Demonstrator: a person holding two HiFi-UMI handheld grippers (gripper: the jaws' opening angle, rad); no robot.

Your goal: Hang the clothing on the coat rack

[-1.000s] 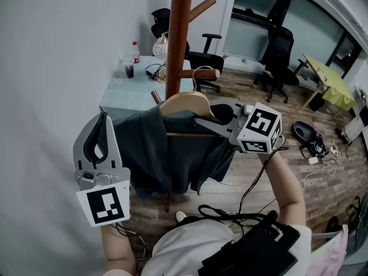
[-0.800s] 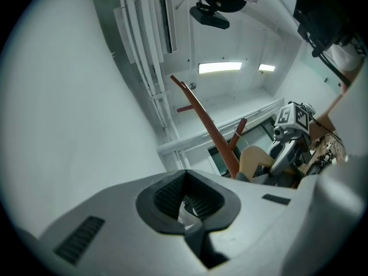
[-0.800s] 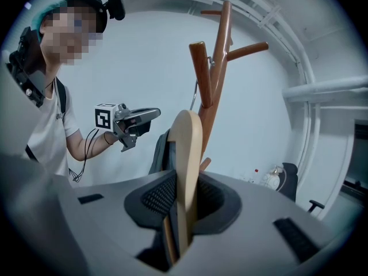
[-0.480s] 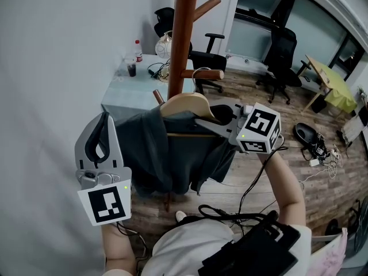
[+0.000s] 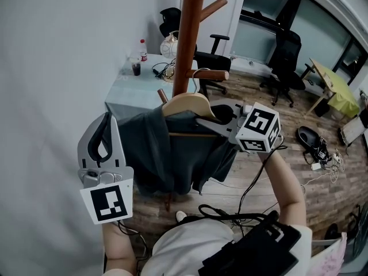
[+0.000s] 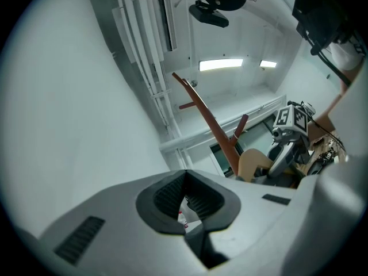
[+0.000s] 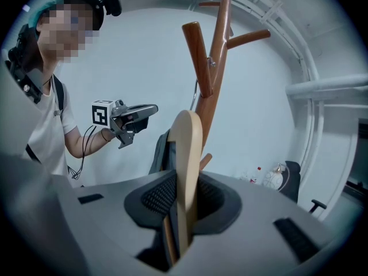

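A wooden coat rack (image 5: 191, 33) with angled pegs rises in front of me, and stands tall in the right gripper view (image 7: 217, 56). My right gripper (image 5: 201, 119) (image 7: 184, 180) is shut on one arm of a pale wooden hanger (image 5: 187, 103) (image 7: 187, 148). A dark grey garment (image 5: 167, 151) (image 7: 163, 154) hangs from it. The hanger's wire hook (image 5: 199, 72) is close to the pole, beside a short peg; whether it rests on one I cannot tell. My left gripper (image 5: 106, 118) (image 6: 185, 174) is held left of the garment, shut and holding nothing.
Behind the rack a pale table (image 5: 129, 94) carries a bottle (image 5: 142, 49), a cup and cables. Black office chairs (image 5: 213, 45) (image 5: 286, 53) and a yellow-green table (image 5: 333, 88) stand on the wooden floor. A white wall fills the left side. Cables trail by my feet.
The hanger stays in my right gripper's hold. The rack and the room sit slightly further right in the head view, and my left gripper sits a touch lower.
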